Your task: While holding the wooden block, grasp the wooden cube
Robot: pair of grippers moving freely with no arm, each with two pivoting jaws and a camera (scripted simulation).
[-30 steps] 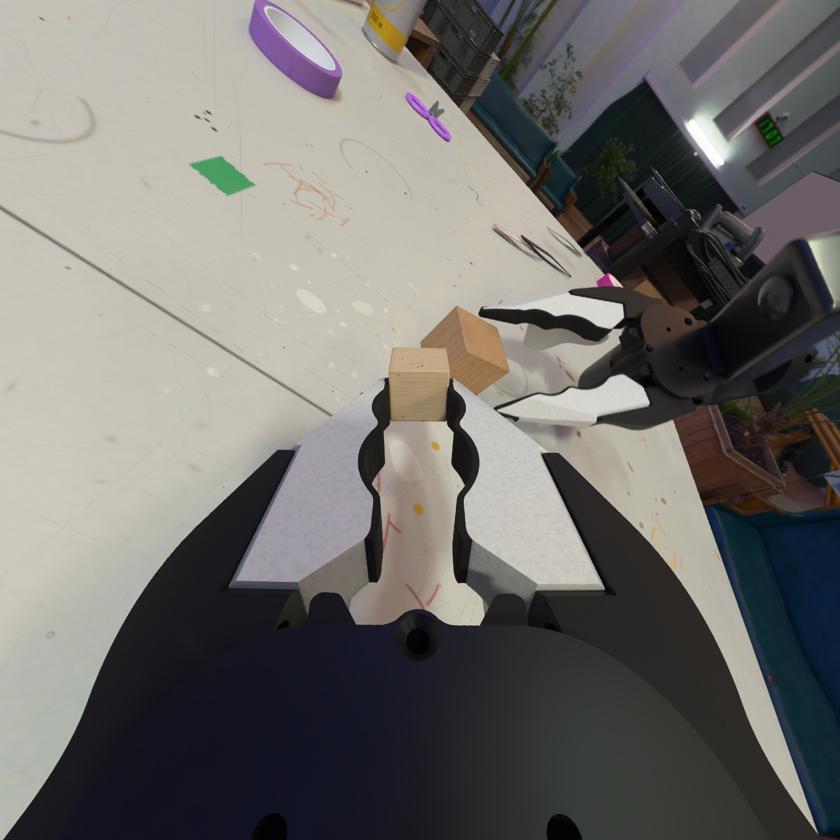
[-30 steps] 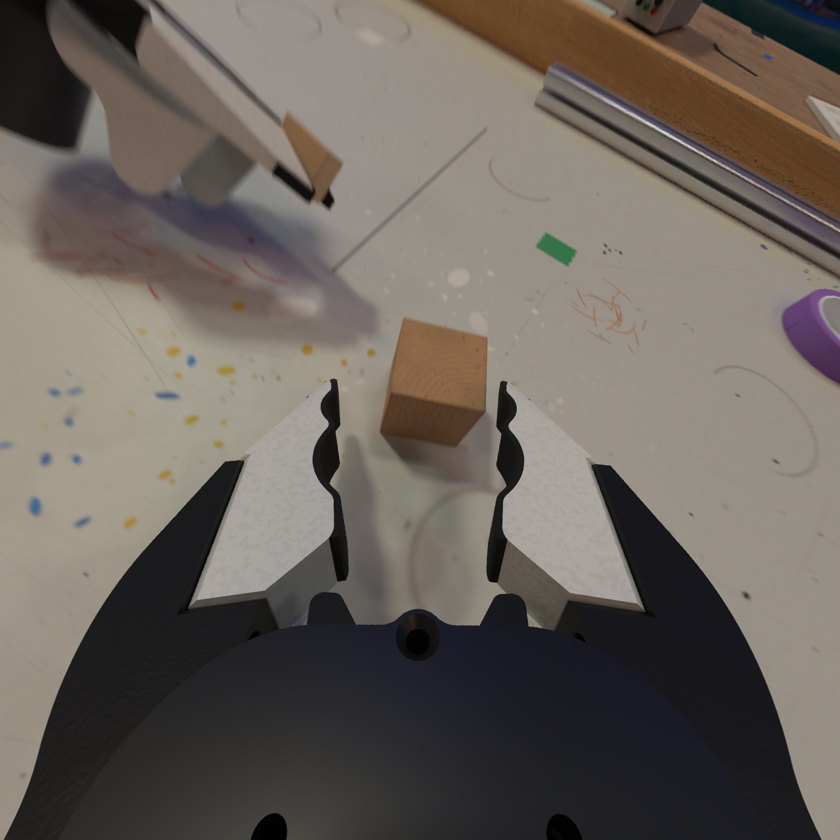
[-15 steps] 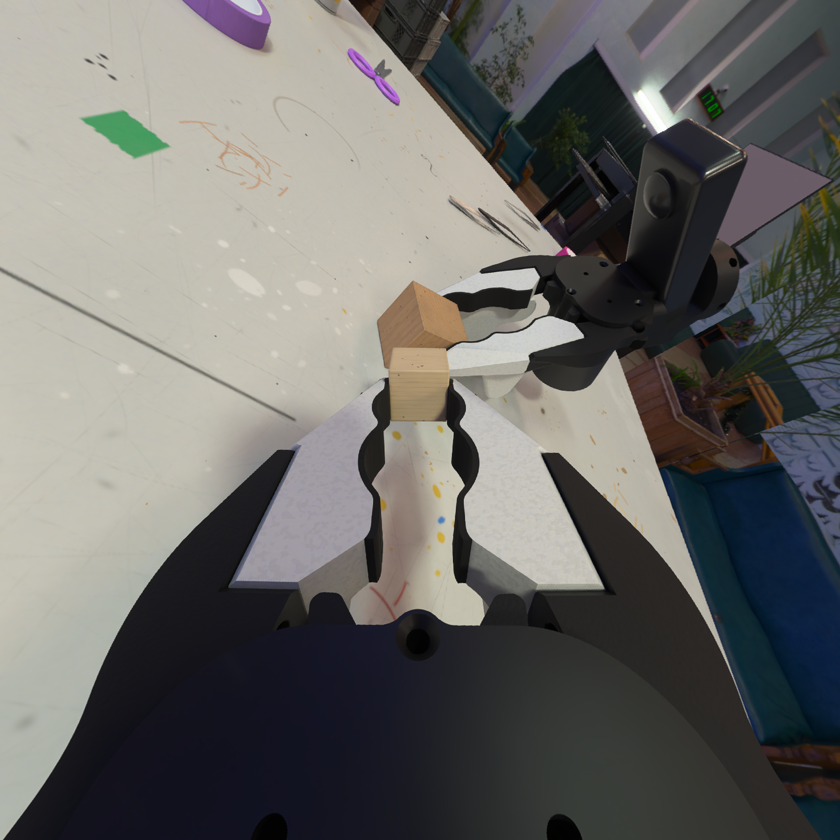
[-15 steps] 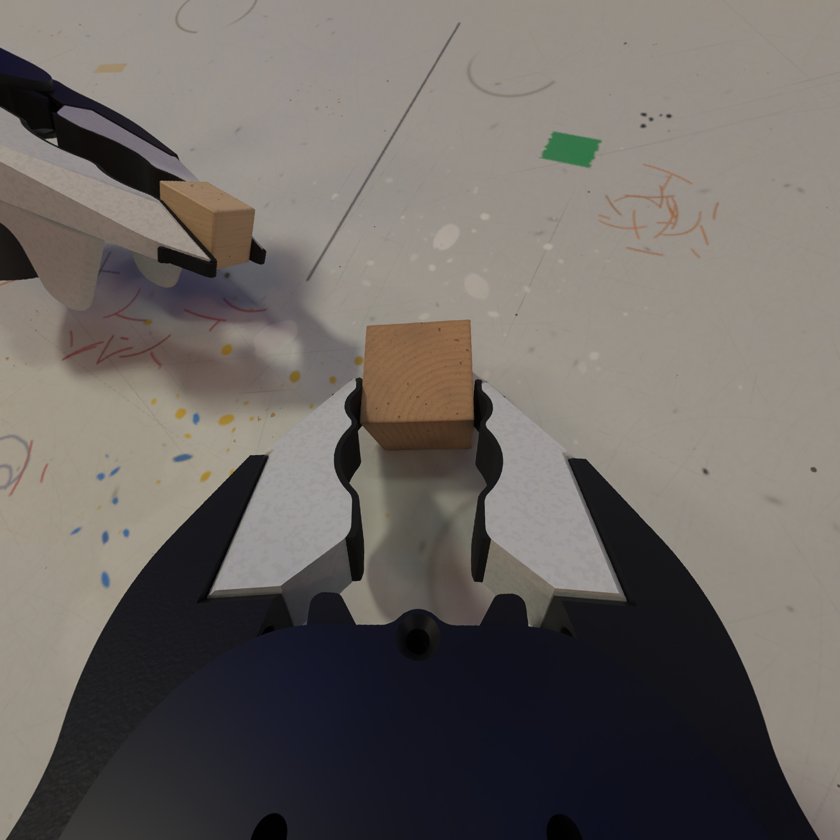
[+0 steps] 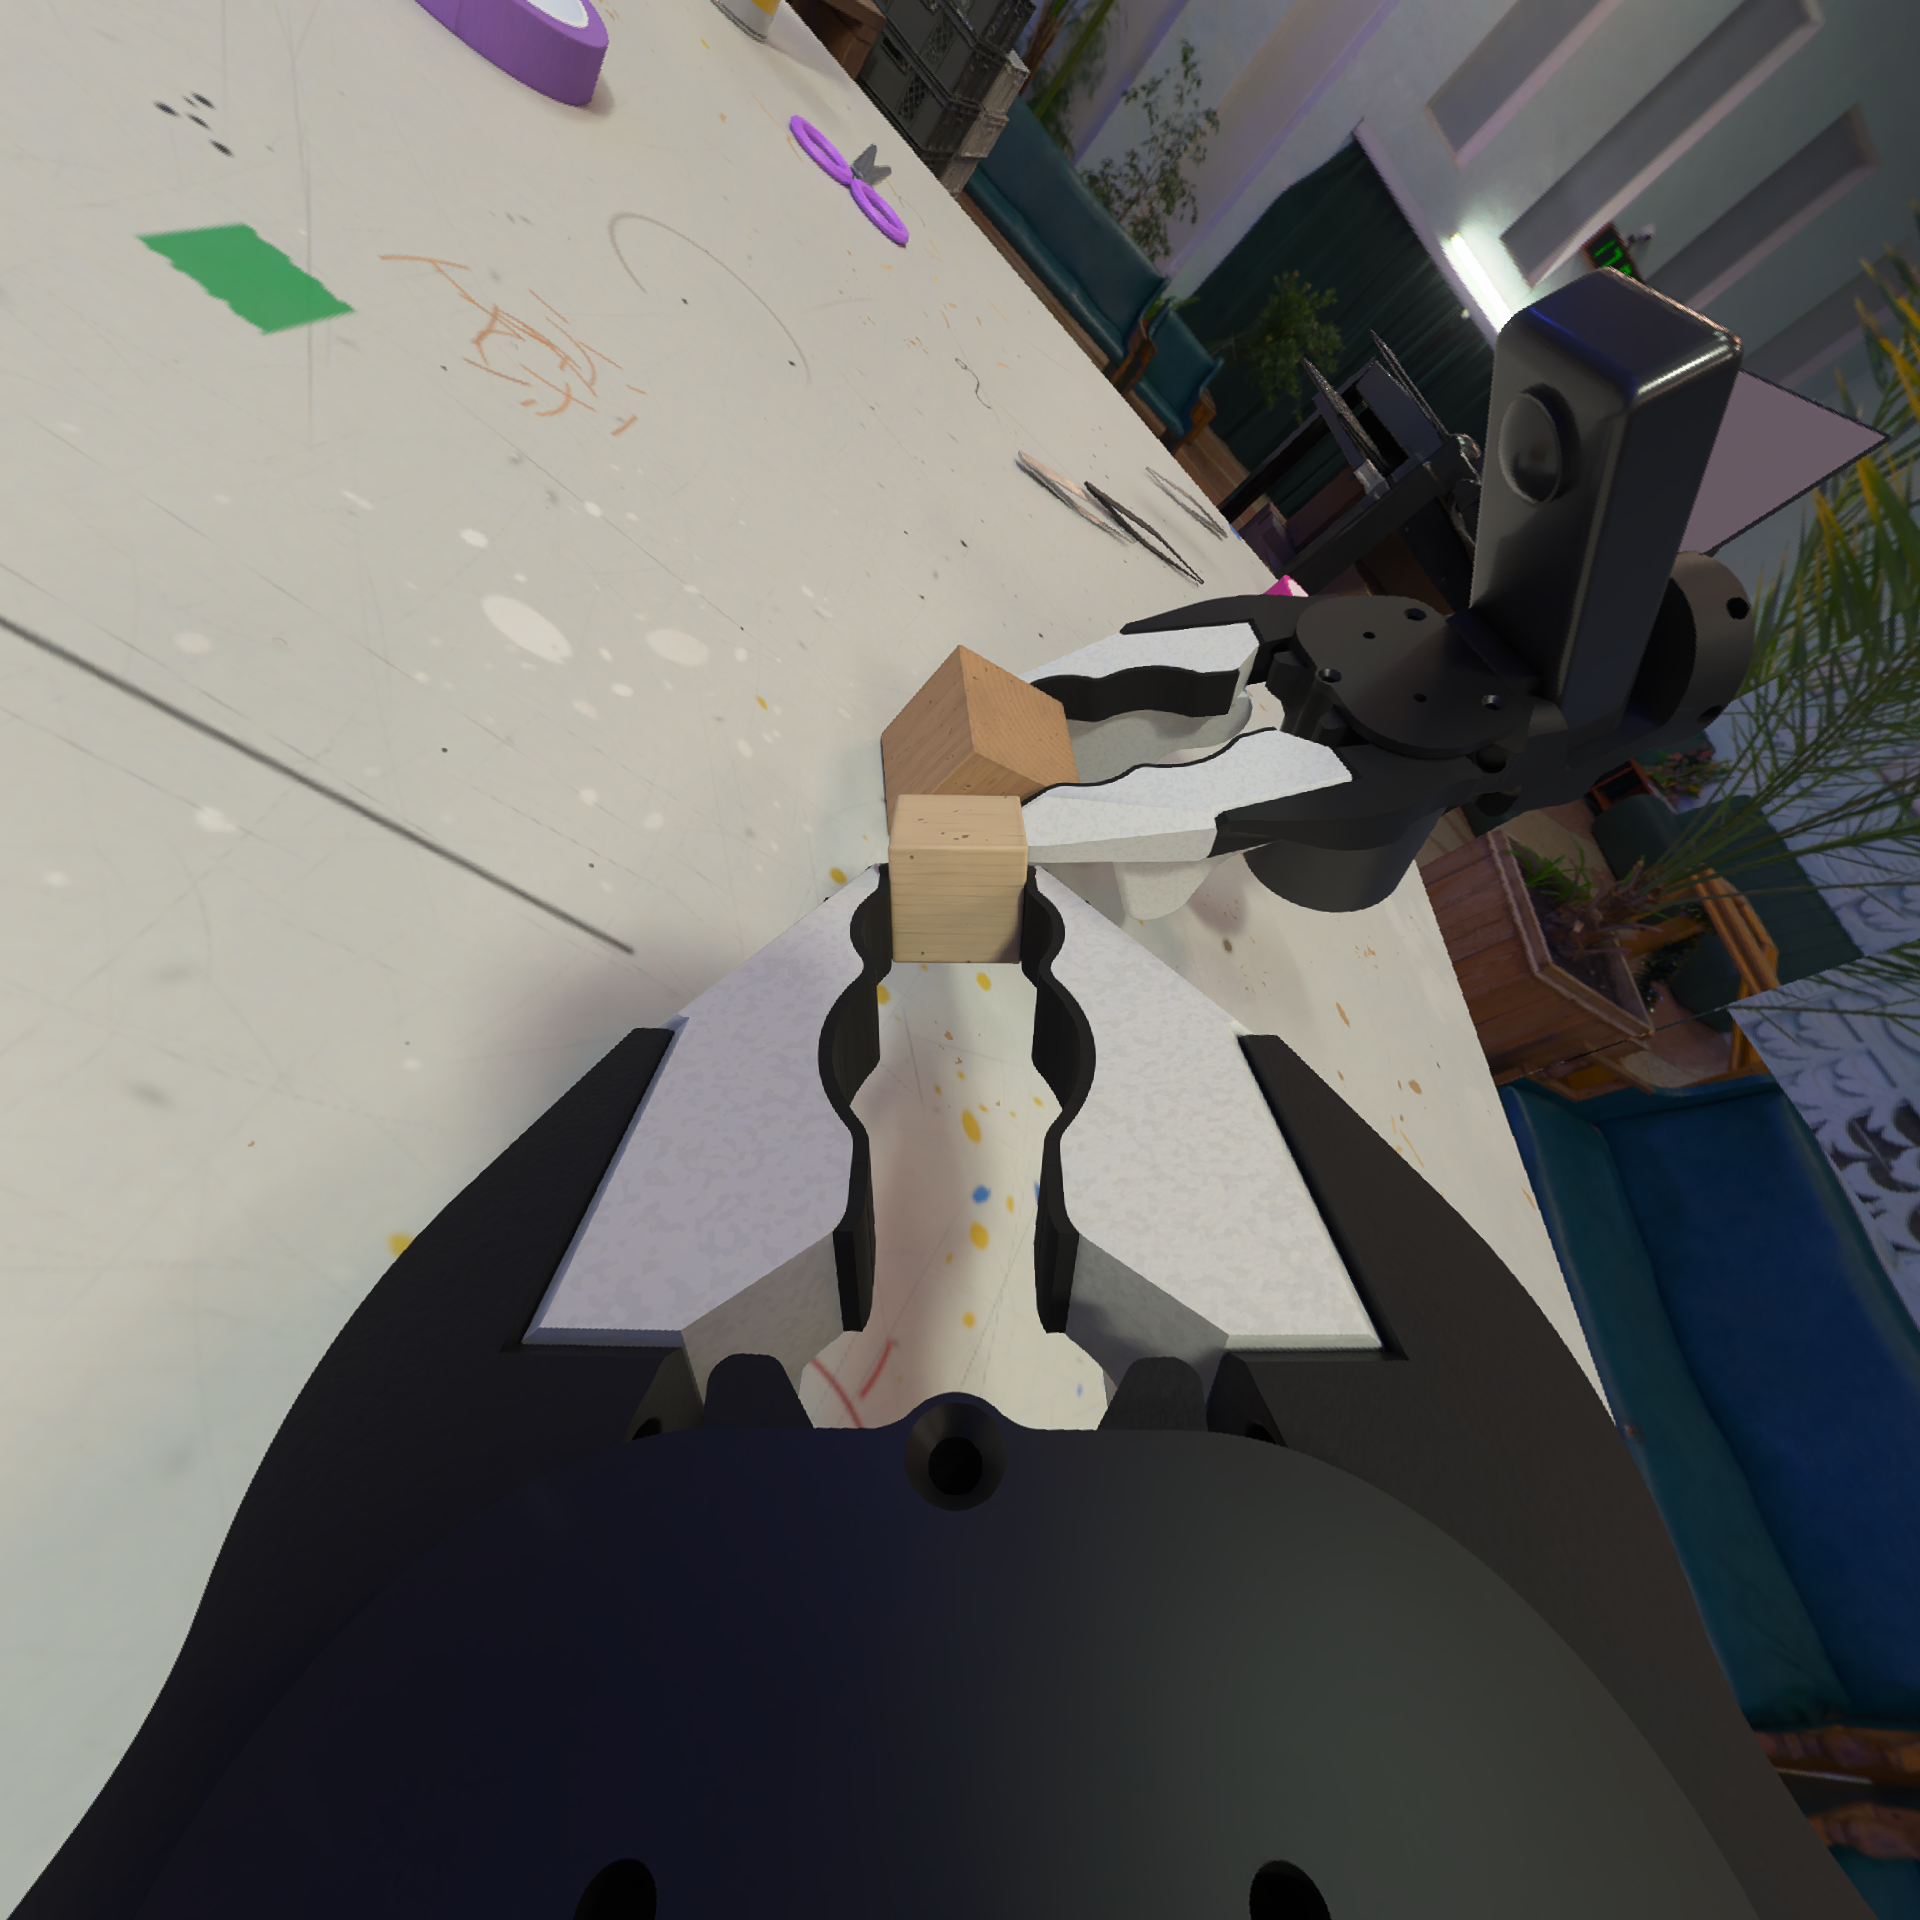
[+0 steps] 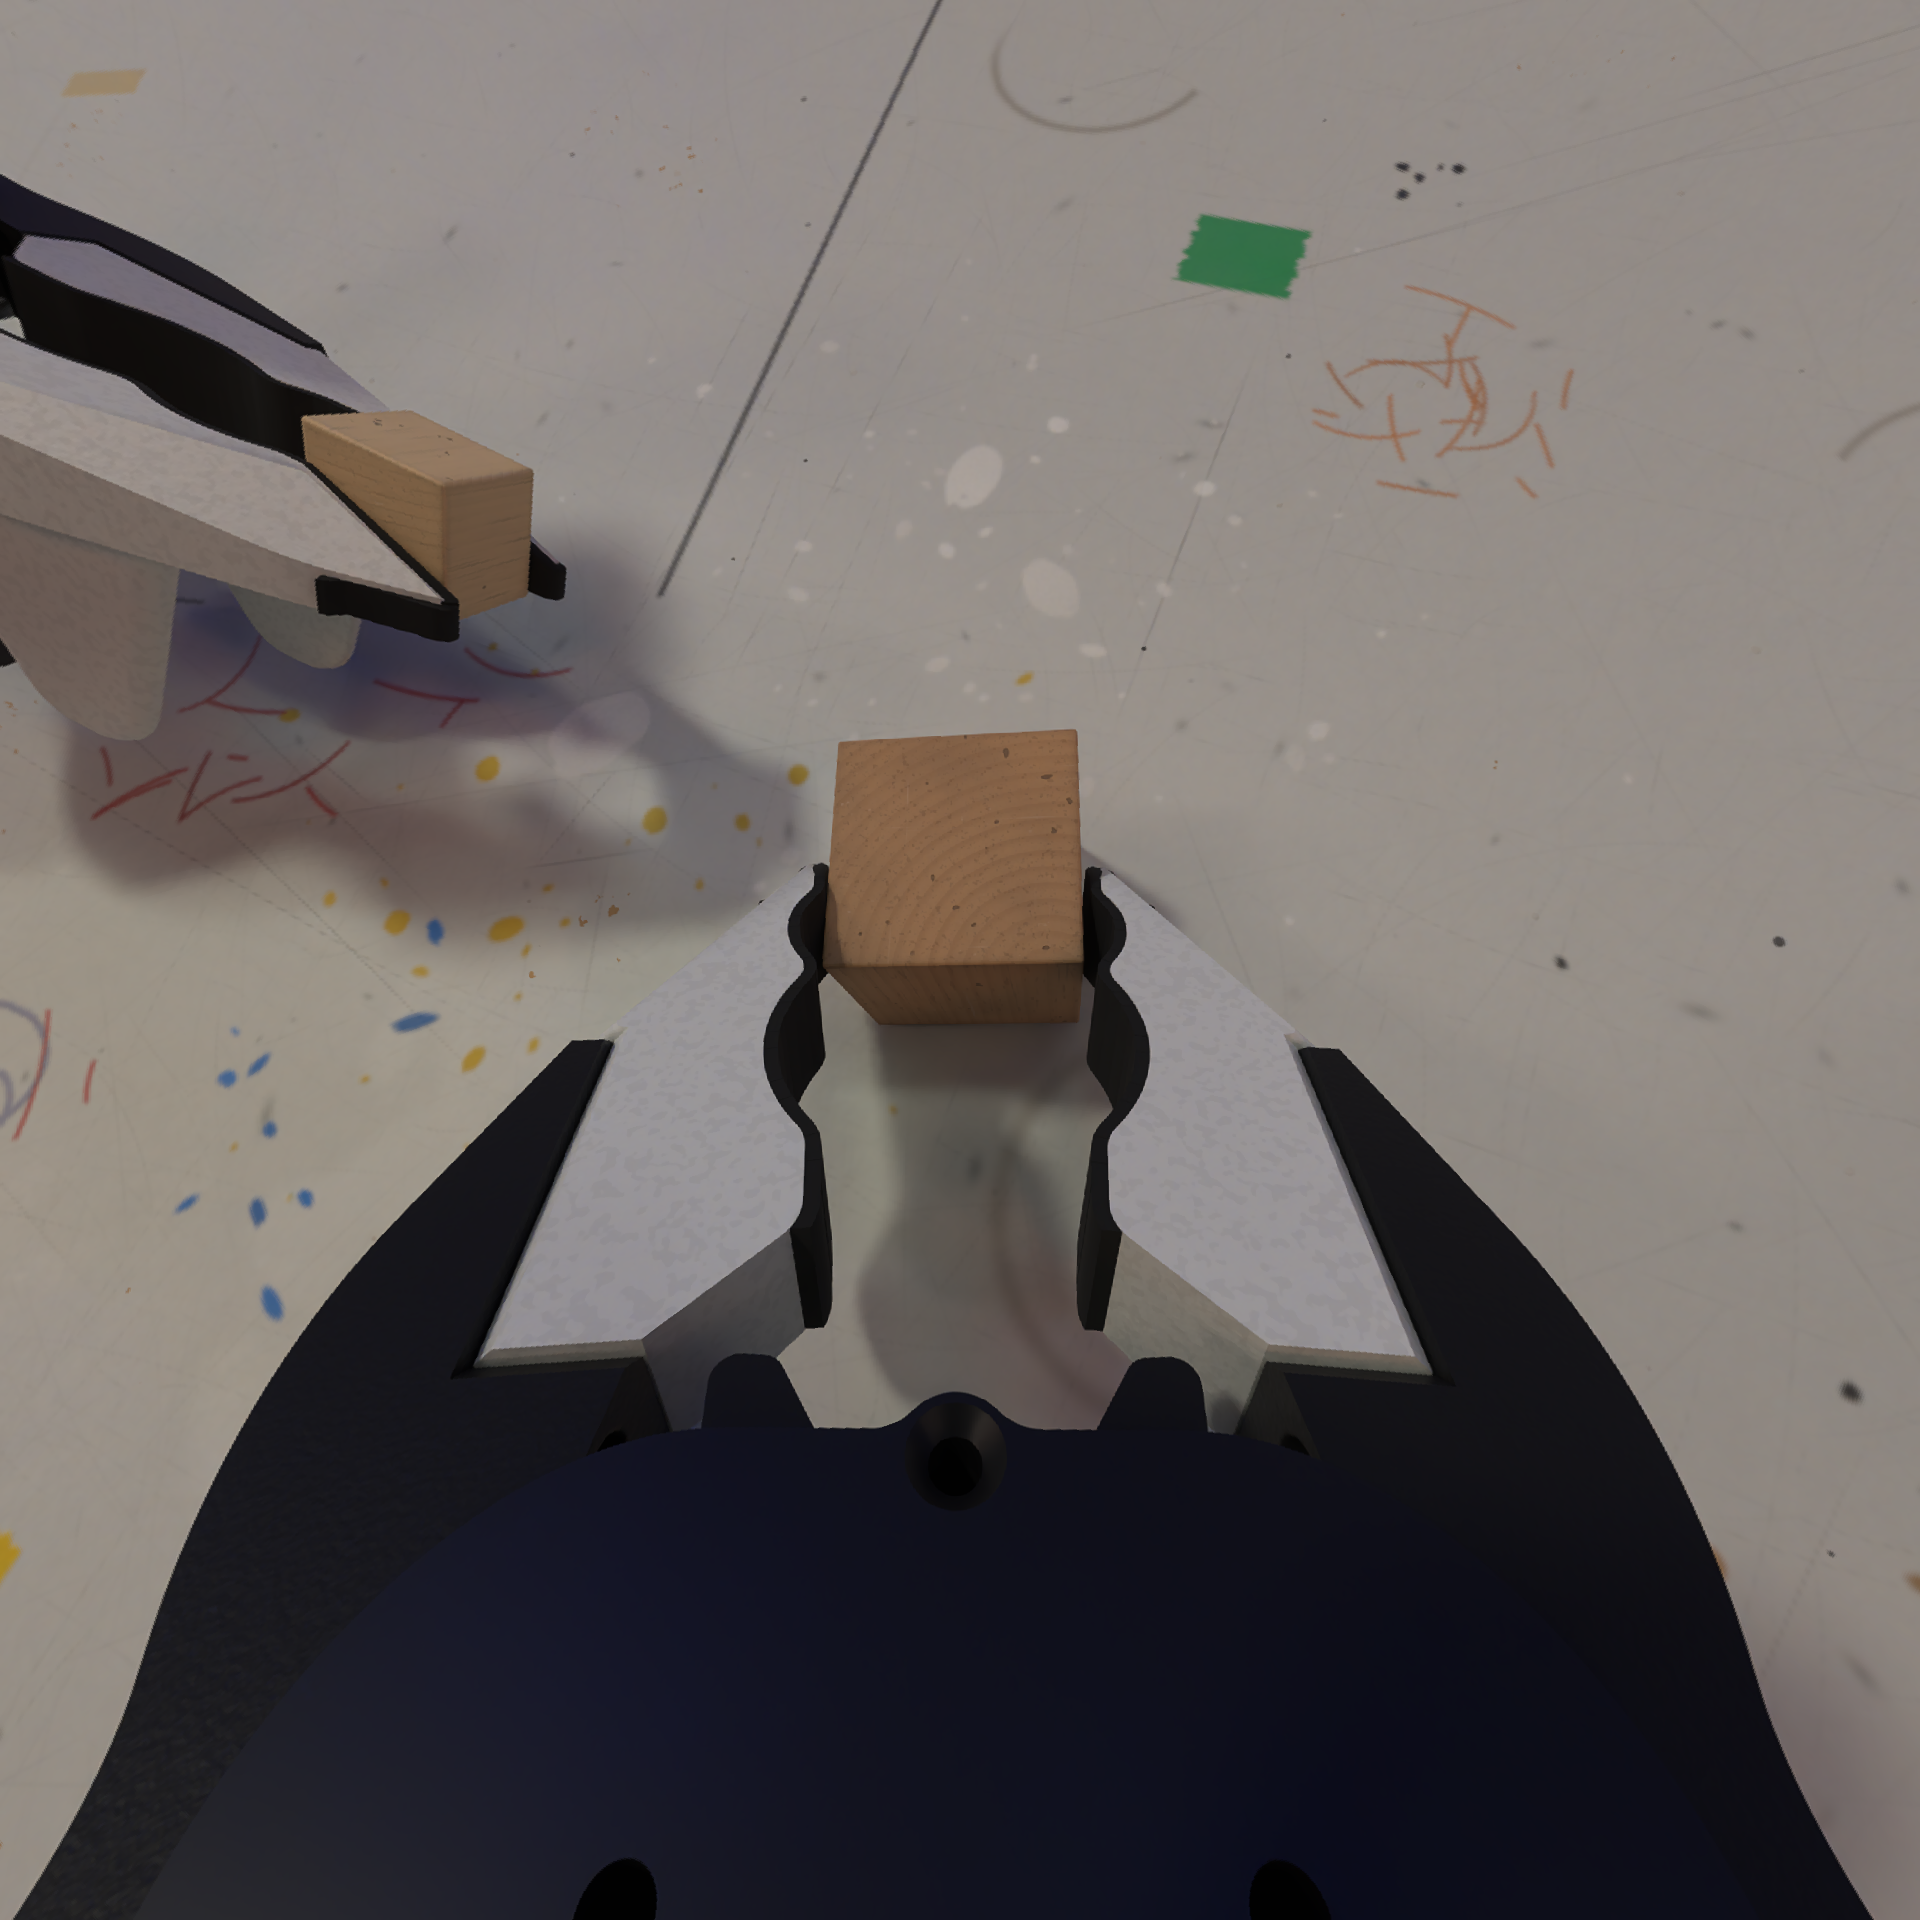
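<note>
My left gripper (image 5: 954,902) is shut on a small pale wooden block (image 5: 956,894), held above the table; it also shows in the right wrist view (image 6: 447,499) at the upper left. My right gripper (image 6: 954,914) is shut on a larger brown wooden cube (image 6: 956,862), both fingertips pressed to its sides. In the left wrist view the cube (image 5: 971,722) sits just beyond the block, with the right gripper's fingers (image 5: 1164,821) around it. Whether the cube rests on the table or is lifted I cannot tell.
The pale table (image 6: 1455,831) bears paint specks, a green tape patch (image 6: 1244,255) and orange scribbles (image 6: 1444,395). A purple tape roll (image 5: 520,31) and purple scissors (image 5: 847,182) lie far off. The table edge (image 5: 1455,935) runs along the right, with blue seating below.
My right gripper moved forward around the cube and closed on it. The left gripper kept its hold on the block and shifted slightly nearer the cube.
</note>
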